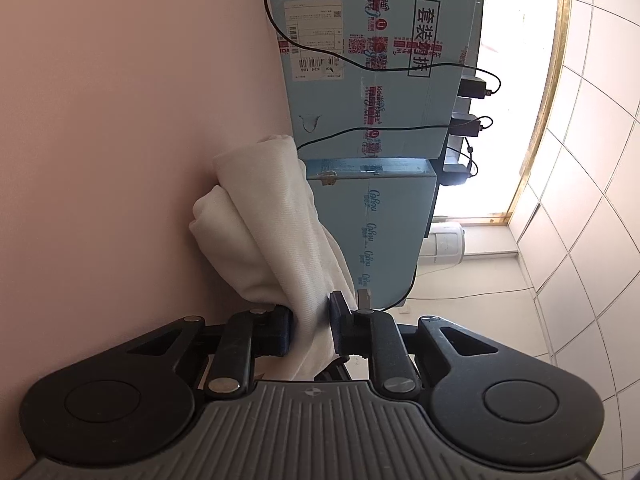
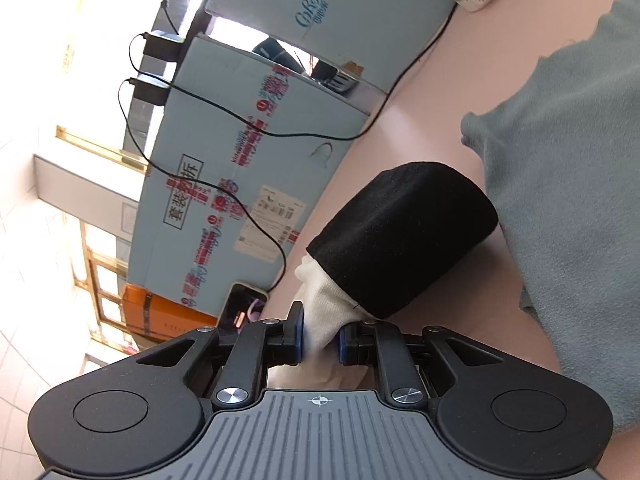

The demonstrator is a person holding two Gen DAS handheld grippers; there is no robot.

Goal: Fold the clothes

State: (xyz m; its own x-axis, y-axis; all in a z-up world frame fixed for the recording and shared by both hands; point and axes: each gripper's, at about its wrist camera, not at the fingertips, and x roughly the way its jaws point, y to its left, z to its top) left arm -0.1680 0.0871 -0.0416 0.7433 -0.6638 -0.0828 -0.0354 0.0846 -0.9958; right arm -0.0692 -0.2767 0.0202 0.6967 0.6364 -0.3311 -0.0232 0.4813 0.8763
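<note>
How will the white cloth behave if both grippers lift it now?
The white cloth looks soft and bunched, so it will probably sag between the left gripper and right gripper. Its loose folds likely unroll; it seems light.

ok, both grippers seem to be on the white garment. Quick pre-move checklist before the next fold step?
1. Left gripper clamped on the white garment: ok.
2. Right gripper clamped on white cloth: ok.
3. Both hold the same piece: cannot tell.
4. Black fabric overlaps the white cloth by the right fingers; outside the grip: cannot tell.
5. Blue-grey cloth close beside it: not ok.
6. Black cable off the fabric: ok.
</note>
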